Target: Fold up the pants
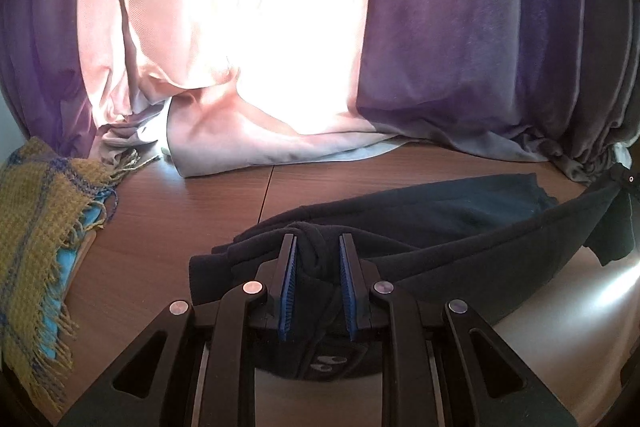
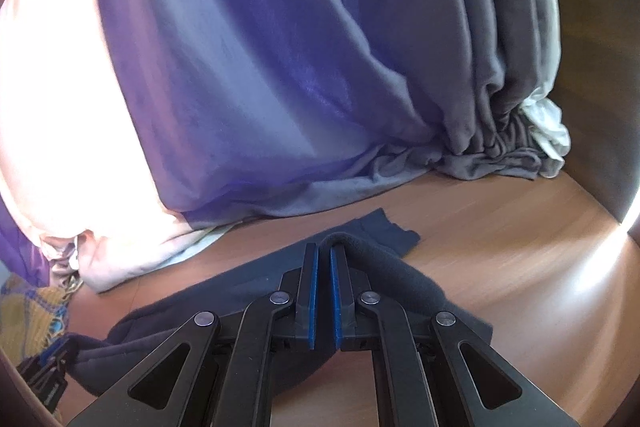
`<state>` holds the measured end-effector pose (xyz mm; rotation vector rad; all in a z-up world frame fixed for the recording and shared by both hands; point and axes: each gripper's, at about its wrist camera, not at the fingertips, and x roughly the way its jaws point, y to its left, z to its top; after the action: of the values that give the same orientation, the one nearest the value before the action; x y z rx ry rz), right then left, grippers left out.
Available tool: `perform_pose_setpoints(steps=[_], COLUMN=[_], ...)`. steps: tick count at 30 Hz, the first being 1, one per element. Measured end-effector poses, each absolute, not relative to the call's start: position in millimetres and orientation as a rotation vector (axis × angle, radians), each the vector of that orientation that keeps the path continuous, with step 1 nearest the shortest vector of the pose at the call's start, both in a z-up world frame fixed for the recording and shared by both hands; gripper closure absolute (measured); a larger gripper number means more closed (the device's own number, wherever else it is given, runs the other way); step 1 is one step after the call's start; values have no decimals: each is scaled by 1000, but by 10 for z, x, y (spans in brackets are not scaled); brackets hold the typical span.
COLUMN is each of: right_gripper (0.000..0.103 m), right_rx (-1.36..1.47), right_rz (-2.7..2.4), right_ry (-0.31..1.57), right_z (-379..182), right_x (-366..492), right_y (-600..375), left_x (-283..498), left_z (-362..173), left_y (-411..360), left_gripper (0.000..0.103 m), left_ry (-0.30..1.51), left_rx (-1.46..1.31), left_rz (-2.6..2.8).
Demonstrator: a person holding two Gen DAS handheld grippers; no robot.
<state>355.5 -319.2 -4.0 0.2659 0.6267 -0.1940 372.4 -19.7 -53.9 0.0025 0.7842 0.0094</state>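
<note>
Fabric of the dark navy fleece pants (image 1: 440, 227) looked soft, thick and limp, lying on the wooden table (image 1: 180, 211); the left gripper (image 1: 318, 247) pinched a bunched fold, the right gripper (image 2: 324, 255) clamped an edge.

Matt fleece pants (image 1: 440, 227), glossy wood tbl (image 1: 180, 211)

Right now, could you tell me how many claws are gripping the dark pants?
2. The left claw pinches a bunched fold at the near edge of the pants; the right claw is shut on another fold of them, lifted off the wooden table.
</note>
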Motion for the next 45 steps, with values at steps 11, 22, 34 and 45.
perform_pose_setpoints(steps=[11,22,34,45], right_gripper=[96,96,96,63], right_rx=[278,283,230,111], right_rz=[-171,-168,-198,-62], right_ry=[712,798,896,856], right_z=[-396,-874,-1235,-873], right_x=[4306,5070,5434,5187], right_y=[-3239,-3189,-3138,-3036], left_x=[4382,4813,4943,4746], left_z=[-824,-1241,-1360,-973], left_y=[-236,-172,-110,-189], left_gripper=[82,79,50,32], left_ry=[860,935,948,854], left_rx=[5,-23,8,58], left_rz=[54,109,141,116])
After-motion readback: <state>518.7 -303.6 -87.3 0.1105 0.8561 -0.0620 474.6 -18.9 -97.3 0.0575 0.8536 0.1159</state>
